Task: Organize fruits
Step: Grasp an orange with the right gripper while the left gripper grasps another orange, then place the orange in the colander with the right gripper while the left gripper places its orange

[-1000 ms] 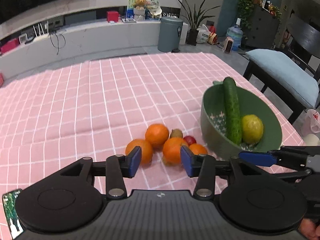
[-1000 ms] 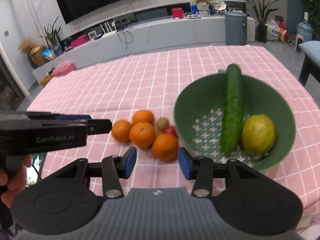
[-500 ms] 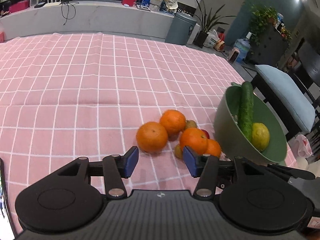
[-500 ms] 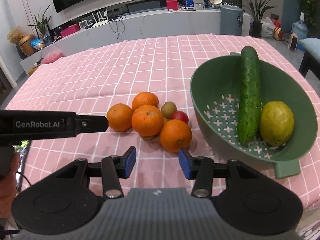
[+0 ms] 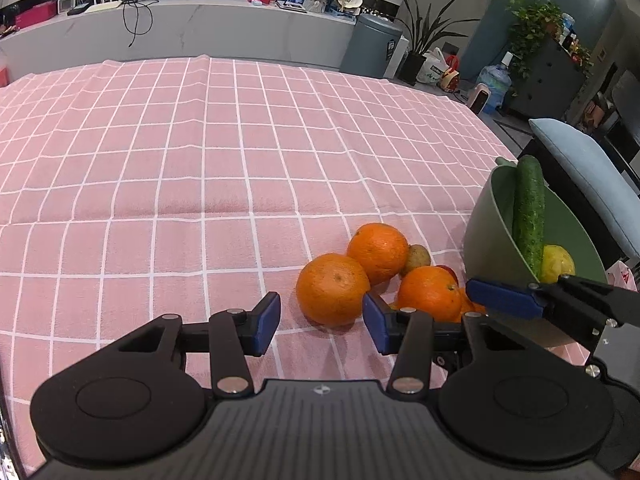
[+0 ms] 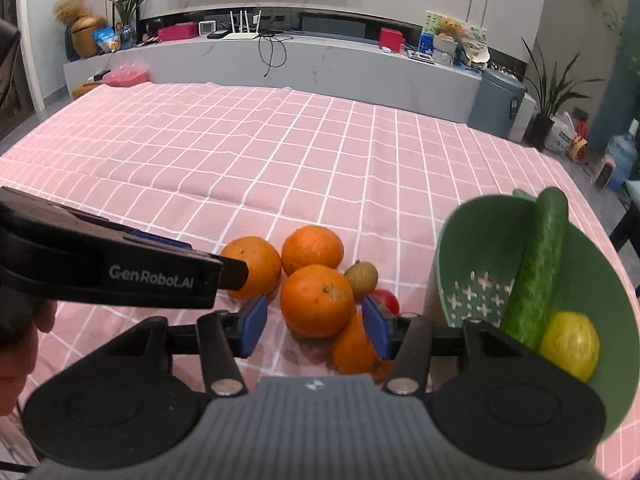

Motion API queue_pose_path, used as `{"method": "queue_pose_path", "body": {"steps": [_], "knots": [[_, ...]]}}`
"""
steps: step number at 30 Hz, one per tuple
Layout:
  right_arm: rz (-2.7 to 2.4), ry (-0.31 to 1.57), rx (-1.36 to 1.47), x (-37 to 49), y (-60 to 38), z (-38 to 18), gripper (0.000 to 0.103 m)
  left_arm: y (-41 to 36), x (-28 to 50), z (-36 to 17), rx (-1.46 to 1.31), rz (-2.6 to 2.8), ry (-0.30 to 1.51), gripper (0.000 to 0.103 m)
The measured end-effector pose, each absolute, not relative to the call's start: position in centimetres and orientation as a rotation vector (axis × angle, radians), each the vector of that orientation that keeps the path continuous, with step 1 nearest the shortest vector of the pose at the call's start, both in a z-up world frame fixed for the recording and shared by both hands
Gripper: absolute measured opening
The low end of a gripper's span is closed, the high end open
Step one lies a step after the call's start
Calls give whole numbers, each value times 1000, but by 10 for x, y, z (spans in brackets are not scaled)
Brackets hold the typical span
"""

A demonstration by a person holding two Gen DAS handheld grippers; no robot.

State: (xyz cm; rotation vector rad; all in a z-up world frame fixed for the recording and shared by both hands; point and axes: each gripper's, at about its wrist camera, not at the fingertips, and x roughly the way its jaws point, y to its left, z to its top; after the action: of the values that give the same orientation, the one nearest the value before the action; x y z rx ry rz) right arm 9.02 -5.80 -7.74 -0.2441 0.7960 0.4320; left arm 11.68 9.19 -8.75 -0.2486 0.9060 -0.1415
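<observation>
Two tools, hand-held, both angled down over a pink checked tabletop (image 5: 200, 184); step in hand is judged to be the approach to a first pick from the loose fruit pile.

Item 1: left tool (image 5: 320, 322), black frame with blue pads. Jaws part open, having just narrowed a little, holding nothing. Nearest round orange (image 5: 333, 289) sits just ahead of the pads, roughly centred on the gap but beyond the tips, not between them.

Item 2: right tool (image 6: 315, 326), same build. Jaws part open, having just widened, holding nothing. Front round orange (image 6: 317, 300) lies just past the tips, in line with the gap; a lower orange (image 6: 354, 350) lies by the right-hand pad, partly hidden behind it. Whether the pad touches it cannot be told.

Item 3: remaining loose fruit, clustered and touching: rear orange (image 6: 313, 249), small brown kiwi-like fruit (image 6: 361, 277), small red fruit (image 6: 385, 300), mostly hidden.

Item 4: green perforated plastic colander bowl (image 6: 460, 248), right of the pile, just beside it. Contents: long dark green cucumber (image 6: 536, 264) leaning on the far rim, yellow-green lemon-like fruit (image 6: 570, 344) at its lower end.

Next move, as judged: each tool advances and lowers until the pads straddle its orange at the widest part, the jaws probably a little wider first. Neighbours press close, so a clean entry matters; a nudge may scatter the pile.
</observation>
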Motion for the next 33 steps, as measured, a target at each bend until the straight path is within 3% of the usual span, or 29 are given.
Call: {"method": "queue_pose_path", "body": {"steps": [9, 13, 33], "knots": [[440, 783, -292, 99, -51, -84, 49, 90, 123, -93, -250, -155, 895, 56], [445, 765, -309, 98, -50, -85, 40, 83, 127, -93, -223, -166, 885, 56], [472, 748, -301, 87, -60, -71, 39, 82, 126, -94, -229, -165, 878, 50]]}}
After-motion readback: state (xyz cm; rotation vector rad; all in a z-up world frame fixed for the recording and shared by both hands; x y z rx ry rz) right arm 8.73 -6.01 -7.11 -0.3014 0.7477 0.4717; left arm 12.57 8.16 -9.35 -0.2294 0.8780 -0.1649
